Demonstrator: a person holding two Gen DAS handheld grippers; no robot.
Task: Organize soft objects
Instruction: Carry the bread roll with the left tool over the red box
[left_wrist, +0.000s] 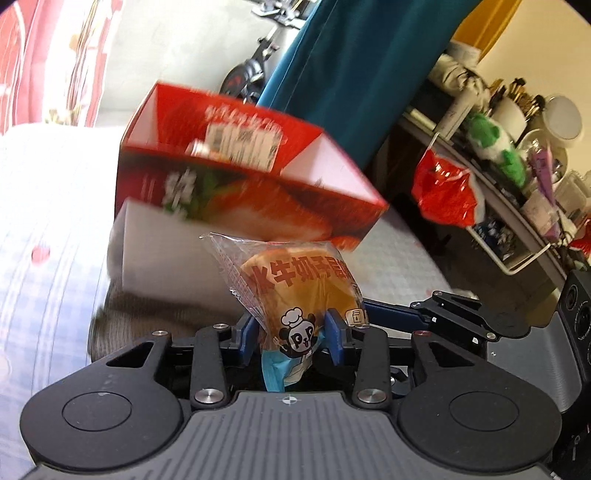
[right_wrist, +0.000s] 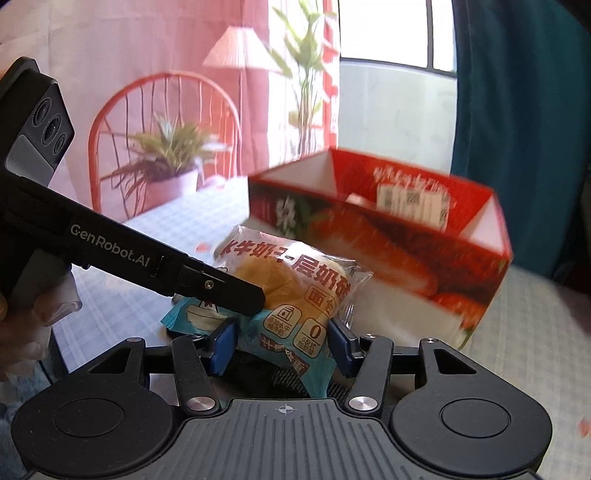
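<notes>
A wrapped bread bun in a clear and teal packet is held in the air in front of an open red cardboard box. My left gripper is shut on one end of the packet. My right gripper is shut on the other end, its blue pads pressing the wrapper. The left gripper's black finger crosses the right wrist view and overlaps the packet. The right gripper's arm shows at the right of the left wrist view.
The box stands on a white checked tablecloth. A cluttered shelf with a green plush toy and a red bag stands to the right. A teal curtain hangs behind the box.
</notes>
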